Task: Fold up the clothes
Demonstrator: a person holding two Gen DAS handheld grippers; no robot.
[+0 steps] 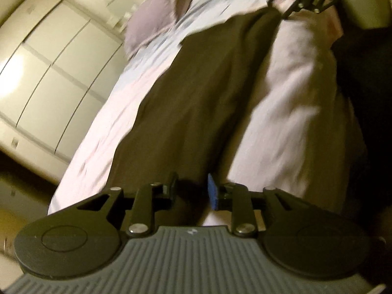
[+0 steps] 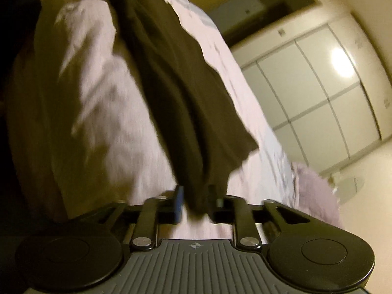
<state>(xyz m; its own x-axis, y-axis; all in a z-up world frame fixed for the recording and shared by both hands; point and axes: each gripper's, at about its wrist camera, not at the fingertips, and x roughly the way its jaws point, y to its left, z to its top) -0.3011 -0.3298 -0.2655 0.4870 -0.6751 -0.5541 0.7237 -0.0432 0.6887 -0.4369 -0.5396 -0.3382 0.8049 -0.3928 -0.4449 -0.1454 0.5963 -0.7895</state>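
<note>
Left wrist view: your left claw (image 1: 192, 191) stands apart, the dark garment (image 1: 196, 93) on the bed (image 1: 110, 112) running between its pads, unpinched. Right wrist view: your right claw (image 2: 196, 202) likewise parted around the other end. Likely mid-fold; next, regrip both ends evenly.

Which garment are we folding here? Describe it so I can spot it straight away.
Start at the bed with its pale pink sheet. A long dark brown garment stretches along it between the left gripper and the right gripper. It is the only dark cloth there, unlike the mauve pillow.
</note>
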